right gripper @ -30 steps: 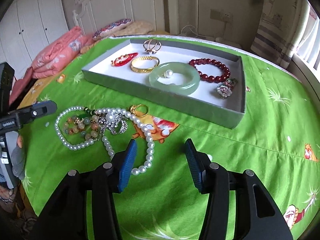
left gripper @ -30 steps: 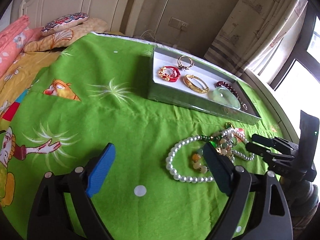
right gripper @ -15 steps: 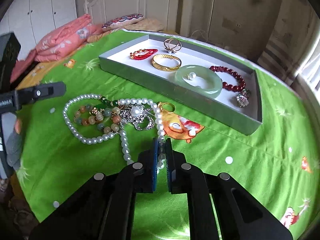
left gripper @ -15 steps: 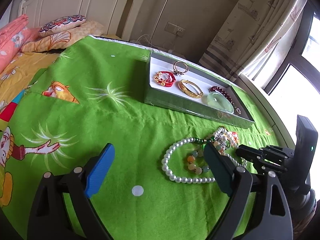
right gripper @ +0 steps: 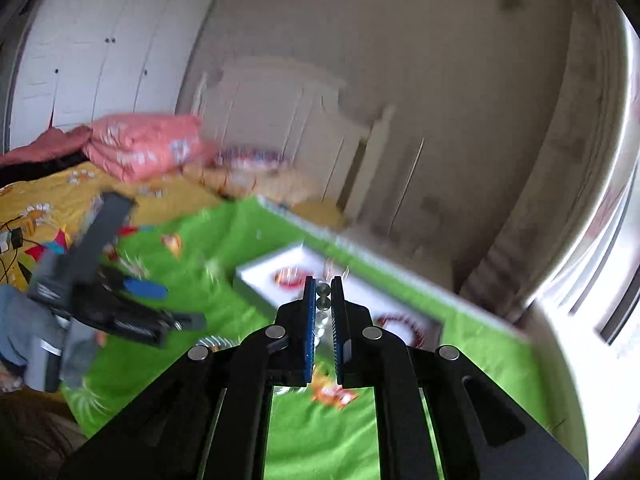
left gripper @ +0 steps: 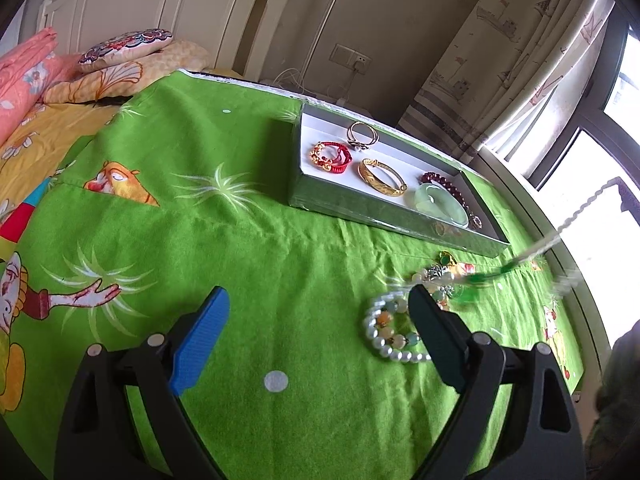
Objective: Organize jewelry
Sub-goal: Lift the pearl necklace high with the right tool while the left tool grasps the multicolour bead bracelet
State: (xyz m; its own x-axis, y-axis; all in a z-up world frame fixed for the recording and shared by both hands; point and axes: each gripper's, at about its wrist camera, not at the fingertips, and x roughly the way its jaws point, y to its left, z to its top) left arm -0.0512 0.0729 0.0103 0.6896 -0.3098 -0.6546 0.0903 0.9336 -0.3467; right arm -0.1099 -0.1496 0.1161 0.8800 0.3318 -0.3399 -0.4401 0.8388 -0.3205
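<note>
My right gripper [right gripper: 322, 300] is shut on the pearl necklace [right gripper: 322, 291], whose beads show between the pads, and holds it high above the bed. In the left wrist view the necklace [left gripper: 560, 232] stretches taut up to the right, trailing a green pendant [left gripper: 474, 280]. My left gripper [left gripper: 316, 320] is open and empty, low over the green cloth, with a pearl bracelet and a coloured bead bracelet [left gripper: 390, 328] by its right finger. The grey tray [left gripper: 360, 208] holds a red cord bracelet [left gripper: 332, 156], gold bangle [left gripper: 382, 178], jade bangle [left gripper: 442, 204], rings and dark red beads.
A brooch and gold ring [left gripper: 442, 266] lie on the cloth near the tray's front wall. Pillows [left gripper: 132, 56] and a pink quilt lie at the headboard, far left. A curtain and window [left gripper: 580, 120] are on the right. The right wrist view is motion-blurred.
My right gripper closed on the pearl necklace and has lifted it quickly up and to the right, pulling it off the pile. My left gripper has stayed open, nearly still.
</note>
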